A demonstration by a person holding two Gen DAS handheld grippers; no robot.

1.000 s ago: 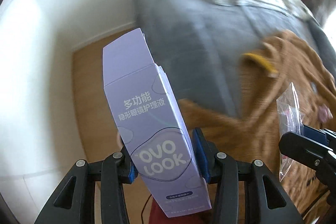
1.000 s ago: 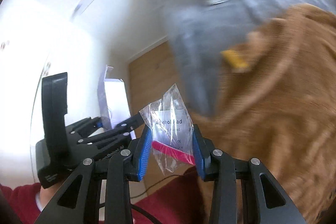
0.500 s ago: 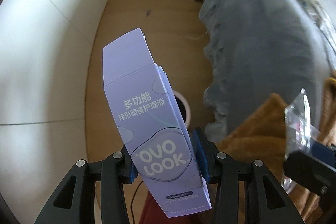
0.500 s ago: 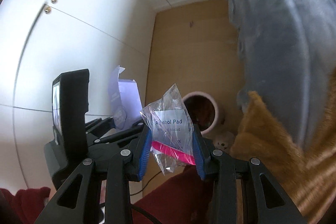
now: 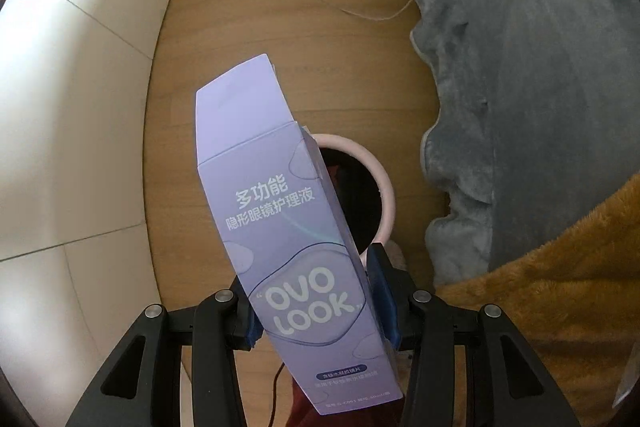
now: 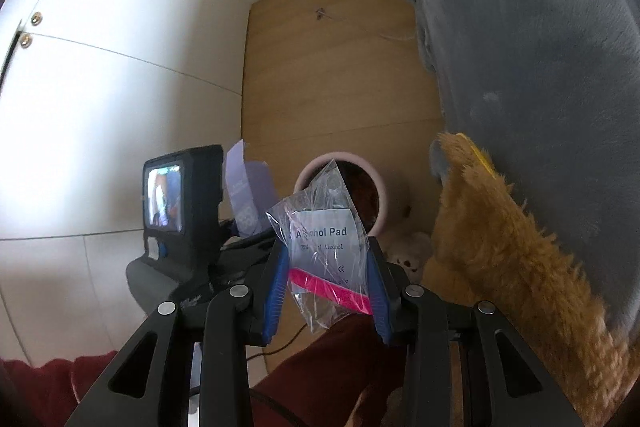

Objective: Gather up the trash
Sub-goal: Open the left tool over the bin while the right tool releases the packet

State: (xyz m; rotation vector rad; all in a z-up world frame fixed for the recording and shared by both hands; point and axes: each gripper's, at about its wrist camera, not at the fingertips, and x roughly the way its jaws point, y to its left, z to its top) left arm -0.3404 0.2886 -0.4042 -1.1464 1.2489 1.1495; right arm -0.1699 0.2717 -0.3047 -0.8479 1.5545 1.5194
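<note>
The left gripper (image 5: 316, 303) is clamping a tall lilac carton (image 5: 280, 227) low on its printed body, jaws partly closed against its two side walls, with the carton's opened top flap sticking out ahead of the fingers. The carton is probably empty and light, stiff enough across its folds to take this squeeze, though thin card would crush under more pressure; the lower body, where the walls are braced, looks like the sound place to hold it.

The right gripper (image 6: 328, 279) is pinching a clear plastic sachet (image 6: 324, 247) labelled as an alcohol pad, its blue pads (image 6: 276, 291) pressing the crinkled film near a pink strip. That film is likely limp, nearly weightless and slick, so a hold across the thicker middle seems safer than one at a corner.

Just beyond both sets of fingertips, down on the wooden floor (image 5: 224, 39), a round pink-rimmed bin (image 5: 384, 195) is standing open. Its inside is dark, with something reddish-brown in it that is too dim to identify. To the right of the bin, a grey blanket (image 5: 520, 87) and a tan fleece (image 5: 560, 287) are hanging down. A small white plush toy (image 6: 408, 255) is lying beside the bin's base.
</note>
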